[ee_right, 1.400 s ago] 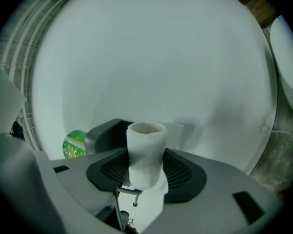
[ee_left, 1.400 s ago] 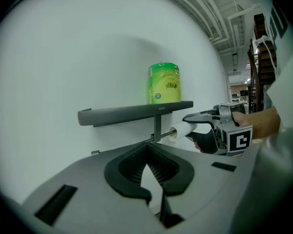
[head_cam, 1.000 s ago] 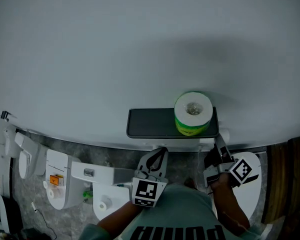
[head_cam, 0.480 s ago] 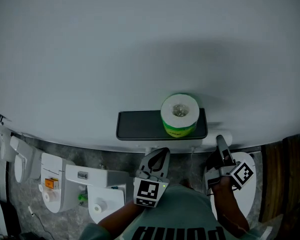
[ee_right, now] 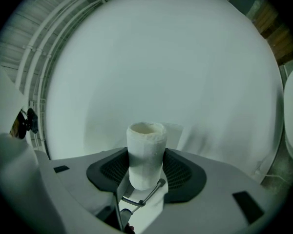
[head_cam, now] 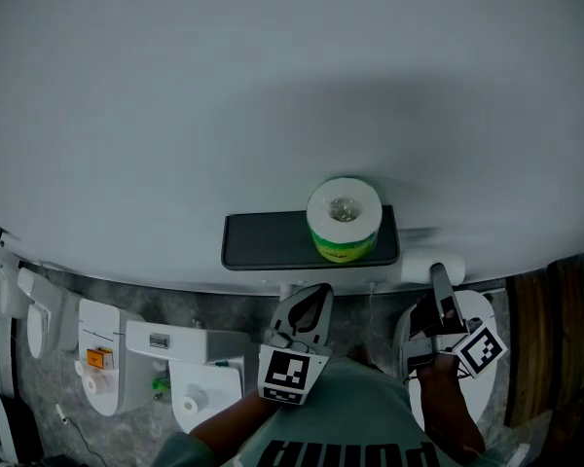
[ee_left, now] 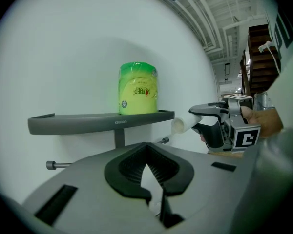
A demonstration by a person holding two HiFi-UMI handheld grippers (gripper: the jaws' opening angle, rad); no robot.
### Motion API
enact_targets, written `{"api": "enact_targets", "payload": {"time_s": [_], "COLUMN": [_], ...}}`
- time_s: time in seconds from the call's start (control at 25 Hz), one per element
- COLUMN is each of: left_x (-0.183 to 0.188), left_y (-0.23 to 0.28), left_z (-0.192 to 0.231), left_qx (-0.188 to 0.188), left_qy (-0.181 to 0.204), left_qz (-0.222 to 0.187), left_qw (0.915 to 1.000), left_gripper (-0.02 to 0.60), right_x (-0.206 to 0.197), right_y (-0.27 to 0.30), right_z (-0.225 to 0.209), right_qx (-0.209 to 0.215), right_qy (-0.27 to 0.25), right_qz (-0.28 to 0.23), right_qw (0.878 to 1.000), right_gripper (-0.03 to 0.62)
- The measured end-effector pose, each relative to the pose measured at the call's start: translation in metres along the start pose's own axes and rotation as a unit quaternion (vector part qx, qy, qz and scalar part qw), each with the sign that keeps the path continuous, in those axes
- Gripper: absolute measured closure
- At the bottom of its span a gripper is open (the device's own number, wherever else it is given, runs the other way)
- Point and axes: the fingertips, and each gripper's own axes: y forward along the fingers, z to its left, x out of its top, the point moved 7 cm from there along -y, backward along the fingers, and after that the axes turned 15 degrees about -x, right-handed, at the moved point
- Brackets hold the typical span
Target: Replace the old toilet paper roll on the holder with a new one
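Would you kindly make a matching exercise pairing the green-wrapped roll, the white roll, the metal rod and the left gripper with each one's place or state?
1. green-wrapped roll
2. white roll
3. metal rod
4. left gripper

A. bare, below the shelf
B. jaws together, nothing held
C. standing on the shelf
D. clamped in the right gripper

Pairs: 1-C, 2-D, 3-A, 4-B

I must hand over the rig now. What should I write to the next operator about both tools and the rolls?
Left tool: shut, empty, below the shelf.
Right tool: shut on the old tube, clear of the holder bar.
New roll: green wrapper, upright on the shelf.
Done: old tube is off; the bar looks bare.
Left: discard the tube, unwrap and fit the new roll on the bar.
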Motion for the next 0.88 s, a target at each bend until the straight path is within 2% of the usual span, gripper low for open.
{"api": "enact_targets", "payload": {"time_s": [0.32,0.52,0.88], "left_x": [0.01,0.012,0.005], "left_y": [-0.027,-0.048,-0.088], "left_z": [0.008,0.018,0.043], "left_qx": [0.008,0.021,0.049], "left_qy": [-0.004,-0.01,-0.022], "left_qz": [-0.013,-0.023,-0.031], "left_qw": [0.9999,0.9995,0.9981], "left_gripper": [0.577,0.577,0.577], "right_x": [-0.016,-0.033,-0.08], "right_y": [-0.018,-0.026,-0.025], "right_z": [0.033,0.06,0.118], "right_qx": [0.023,0.038,0.077], "right_qy": [-0.044,-0.093,-0.204], "right_qz": [-0.009,-0.004,0.014], "right_qw": [0.999,0.995,0.976], "right_gripper": [0.37,0.37,0.37]}}
